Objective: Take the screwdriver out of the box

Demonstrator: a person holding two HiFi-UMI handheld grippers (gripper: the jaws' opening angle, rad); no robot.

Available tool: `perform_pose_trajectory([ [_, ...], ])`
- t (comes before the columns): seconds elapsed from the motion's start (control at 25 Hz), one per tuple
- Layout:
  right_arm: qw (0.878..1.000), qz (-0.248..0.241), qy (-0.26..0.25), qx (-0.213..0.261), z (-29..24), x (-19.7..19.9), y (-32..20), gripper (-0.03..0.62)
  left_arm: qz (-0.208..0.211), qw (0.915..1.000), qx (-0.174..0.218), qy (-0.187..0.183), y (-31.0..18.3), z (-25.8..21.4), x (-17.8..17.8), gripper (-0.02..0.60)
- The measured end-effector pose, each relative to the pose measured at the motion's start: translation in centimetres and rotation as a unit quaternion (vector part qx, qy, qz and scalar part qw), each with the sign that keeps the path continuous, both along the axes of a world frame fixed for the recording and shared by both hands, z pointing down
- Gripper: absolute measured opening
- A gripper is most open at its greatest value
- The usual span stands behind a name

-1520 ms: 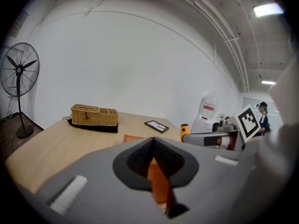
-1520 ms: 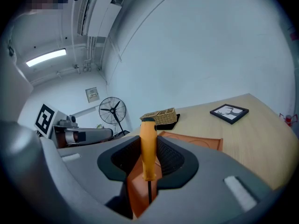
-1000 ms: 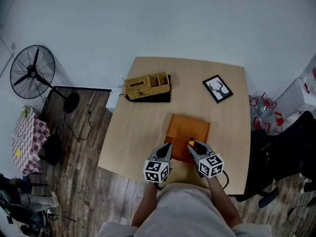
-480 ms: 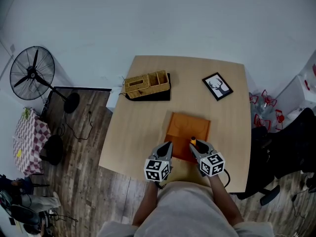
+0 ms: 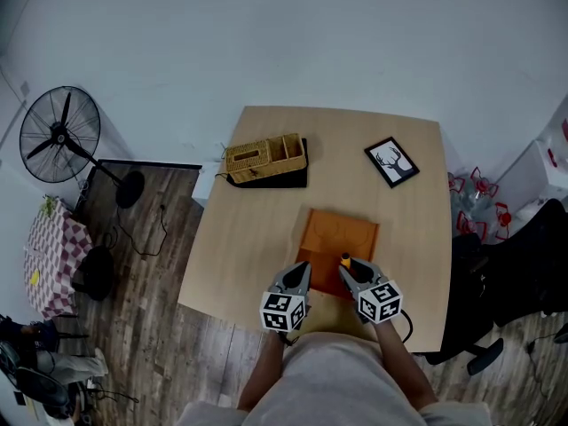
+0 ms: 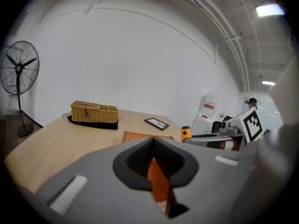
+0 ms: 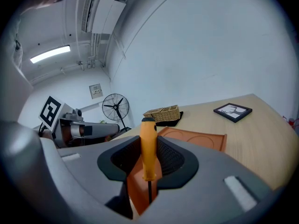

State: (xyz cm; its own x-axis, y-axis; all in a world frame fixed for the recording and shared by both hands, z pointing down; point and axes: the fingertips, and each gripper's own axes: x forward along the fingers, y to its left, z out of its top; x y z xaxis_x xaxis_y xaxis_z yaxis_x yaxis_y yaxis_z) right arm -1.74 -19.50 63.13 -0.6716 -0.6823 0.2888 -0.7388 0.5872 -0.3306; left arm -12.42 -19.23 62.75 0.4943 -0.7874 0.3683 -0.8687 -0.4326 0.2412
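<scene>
The orange box (image 5: 338, 243) lies flat on the wooden table (image 5: 257, 229) just ahead of both grippers. My right gripper (image 5: 349, 265) is shut on the screwdriver (image 7: 148, 147), whose orange handle stands upright between the jaws, shaft pointing down, above the box's near edge; the handle tip (image 5: 345, 259) shows in the head view. My left gripper (image 5: 299, 269) is shut with nothing in it, at the box's near left corner. The box (image 6: 154, 171) shows through the left jaws.
A wicker basket (image 5: 264, 154) on a black tray sits at the table's far left. A framed deer picture (image 5: 391, 160) lies at the far right. A floor fan (image 5: 58, 133) stands left of the table; a black chair (image 5: 519, 264) is to the right.
Both grippers have drawn back slightly toward me, the right one keeping the screwdriver in its jaws. The box has stayed put.
</scene>
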Motion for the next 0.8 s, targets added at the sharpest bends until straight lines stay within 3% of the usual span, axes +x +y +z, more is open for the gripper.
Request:
perform_pose_trajectory([
  [0.44, 1.000, 0.003, -0.001, -0.002, 0.34, -0.04, -0.02, 0.106, -0.007, 0.9999, -0.008, 0.001, -0.12, 0.71, -0.42, 0.055],
  [0.8, 1.000, 0.011, -0.003, -0.002, 0.41, 0.32, -0.26, 0.106, 0.012, 0.9999, -0.012, 0.001, -0.12, 0.96, 0.32, 0.054],
])
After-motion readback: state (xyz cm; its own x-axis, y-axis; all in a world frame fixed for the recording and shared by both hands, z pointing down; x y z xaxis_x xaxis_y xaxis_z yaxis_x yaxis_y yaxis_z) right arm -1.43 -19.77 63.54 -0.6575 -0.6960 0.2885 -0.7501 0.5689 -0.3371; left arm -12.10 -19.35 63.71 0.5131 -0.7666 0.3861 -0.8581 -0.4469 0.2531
